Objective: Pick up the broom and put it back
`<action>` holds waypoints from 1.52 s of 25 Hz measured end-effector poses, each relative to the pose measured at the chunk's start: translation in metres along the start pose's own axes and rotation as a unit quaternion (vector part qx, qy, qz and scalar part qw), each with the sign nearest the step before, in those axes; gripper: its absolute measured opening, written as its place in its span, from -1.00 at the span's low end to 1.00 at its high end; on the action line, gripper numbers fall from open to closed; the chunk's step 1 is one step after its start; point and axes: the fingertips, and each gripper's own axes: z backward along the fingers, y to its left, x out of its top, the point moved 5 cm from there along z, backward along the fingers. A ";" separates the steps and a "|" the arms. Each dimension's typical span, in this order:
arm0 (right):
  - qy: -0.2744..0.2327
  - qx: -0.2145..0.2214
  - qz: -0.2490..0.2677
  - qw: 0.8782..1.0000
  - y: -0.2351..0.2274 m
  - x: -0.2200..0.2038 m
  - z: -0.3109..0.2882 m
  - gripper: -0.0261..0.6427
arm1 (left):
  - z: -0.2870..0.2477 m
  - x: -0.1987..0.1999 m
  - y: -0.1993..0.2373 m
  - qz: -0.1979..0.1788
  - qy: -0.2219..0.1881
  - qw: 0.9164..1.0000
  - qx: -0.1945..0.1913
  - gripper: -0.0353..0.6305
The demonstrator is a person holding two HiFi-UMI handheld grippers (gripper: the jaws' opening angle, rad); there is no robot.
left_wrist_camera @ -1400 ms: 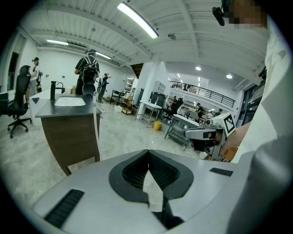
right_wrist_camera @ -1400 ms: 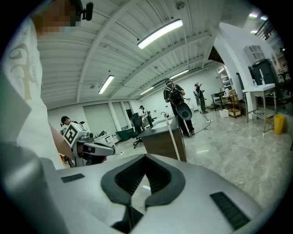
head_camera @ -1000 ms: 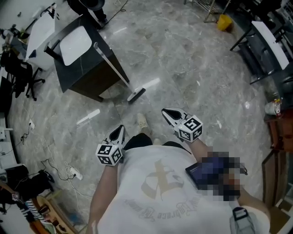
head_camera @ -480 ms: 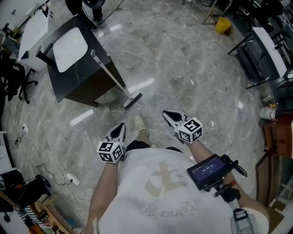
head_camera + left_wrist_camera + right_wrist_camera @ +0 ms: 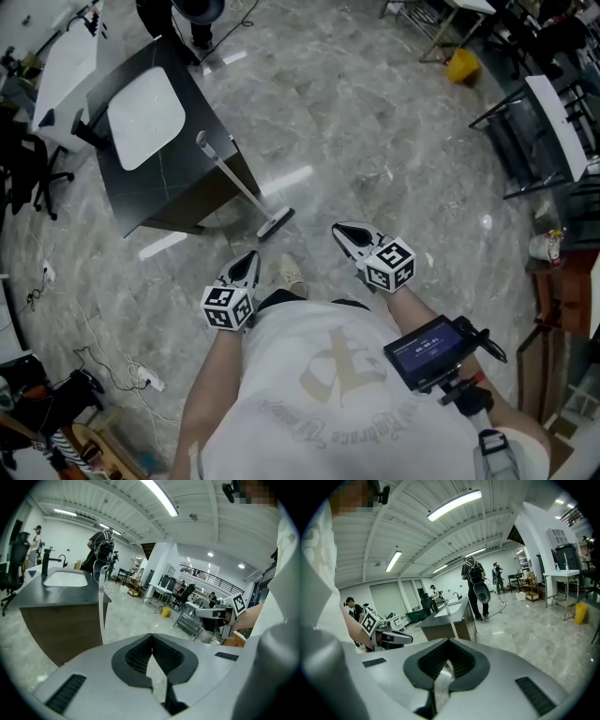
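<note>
The broom (image 5: 236, 184) leans with its pale handle against a dark counter (image 5: 192, 183), its head (image 5: 276, 223) on the marble floor. My left gripper (image 5: 249, 258) is shut and empty, a short way in front of the broom head. My right gripper (image 5: 339, 228) is also shut with nothing in it, to the right of the head. In the left gripper view the handle (image 5: 101, 603) stands ahead and left of the closed jaws (image 5: 151, 634). In the right gripper view the handle (image 5: 450, 619) rises just beyond the closed jaws (image 5: 448, 641).
The counter carries a white sink basin (image 5: 145, 105). A person with a backpack (image 5: 474, 585) stands beyond it. Cables (image 5: 131, 361) lie on the floor at the left. Dark racks (image 5: 539, 122) and a yellow bin (image 5: 459, 67) are at the right.
I have walked toward the broom: its head and the counter now sit closer to both grippers in the head view. Both grippers stay shut and held out in front.
</note>
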 end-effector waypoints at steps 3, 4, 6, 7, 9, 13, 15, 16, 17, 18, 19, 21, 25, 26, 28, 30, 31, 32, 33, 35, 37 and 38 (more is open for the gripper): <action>-0.002 -0.003 0.002 1.000 -0.012 0.015 -0.021 -0.88 | -0.013 0.009 0.018 -0.015 0.009 1.000 -0.001 -0.86; -0.002 -0.003 0.002 1.000 -0.017 0.018 -0.028 -0.88 | -0.018 0.010 0.024 -0.017 0.012 1.000 -0.001 -0.86; -0.002 -0.005 0.004 1.000 -0.026 0.027 -0.039 -0.87 | -0.028 0.017 0.036 -0.016 0.014 1.000 -0.003 -0.86; 0.000 -0.006 0.005 1.000 -0.028 0.032 -0.043 -0.87 | -0.031 0.021 0.041 -0.014 0.015 1.000 -0.004 -0.86; 0.002 -0.009 0.009 1.000 -0.028 0.042 -0.048 -0.88 | -0.035 0.028 0.048 -0.013 0.015 1.000 -0.009 -0.86; 0.007 -0.006 0.013 1.000 -0.029 0.051 -0.062 -0.87 | -0.046 0.041 0.061 -0.008 0.011 1.000 -0.012 -0.86; 0.013 -0.003 0.013 1.000 -0.029 0.053 -0.067 -0.88 | -0.048 0.046 0.067 0.006 0.003 1.000 -0.014 -0.86; 0.015 -0.002 0.013 1.000 -0.028 0.053 -0.069 -0.87 | -0.048 0.048 0.068 0.014 -0.001 1.000 -0.015 -0.86; 0.016 -0.002 0.013 1.000 -0.028 0.054 -0.071 -0.87 | -0.048 0.049 0.070 0.020 -0.004 1.000 -0.016 -0.86; 0.016 -0.001 0.012 1.000 -0.027 0.055 -0.073 -0.87 | -0.047 0.049 0.071 0.023 -0.005 1.000 -0.016 -0.86; 0.014 0.001 0.011 1.000 -0.027 0.056 -0.075 -0.87 | -0.047 0.049 0.072 0.023 -0.005 1.000 -0.015 -0.86; 0.012 0.005 0.010 1.000 -0.029 0.058 -0.080 -0.87 | -0.049 0.049 0.075 0.022 -0.002 1.000 -0.013 -0.86; 0.016 0.011 0.008 1.000 -0.036 0.058 -0.089 -0.87 | -0.051 0.051 0.078 0.022 -0.004 1.000 -0.008 -0.86; 0.018 0.013 0.008 1.000 -0.038 0.058 -0.091 -0.87 | -0.051 0.052 0.079 0.022 -0.006 1.000 -0.005 -0.86; 0.023 0.018 0.007 1.000 -0.043 0.058 -0.096 -0.87 | -0.053 0.054 0.081 0.026 -0.008 1.000 0.005 -0.86; 0.026 0.024 0.007 0.999 -0.049 0.060 -0.102 -0.87 | -0.056 0.055 0.085 0.032 -0.010 0.999 0.016 -0.85; 0.027 0.027 0.007 0.999 -0.052 0.062 -0.104 -0.87 | -0.057 0.055 0.086 0.036 -0.010 0.999 0.020 -0.85; 0.029 0.031 0.007 0.999 -0.055 0.064 -0.107 -0.87 | -0.059 0.056 0.087 0.039 -0.010 0.999 0.024 -0.85; 0.031 0.034 0.007 0.999 -0.058 0.065 -0.110 -0.87 | -0.062 0.056 0.089 0.040 -0.008 0.999 0.029 -0.85; 0.038 0.040 0.008 0.998 -0.066 0.067 -0.114 -0.87 | -0.069 0.059 0.091 0.037 -0.005 0.999 0.039 -0.85; 0.047 0.044 0.005 0.998 -0.073 0.066 -0.119 -0.87 | -0.076 0.060 0.094 0.035 -0.001 0.998 0.048 -0.85; 0.051 0.045 0.003 0.998 -0.076 0.064 -0.120 -0.87 | -0.079 0.059 0.095 0.037 0.001 0.998 0.051 -0.85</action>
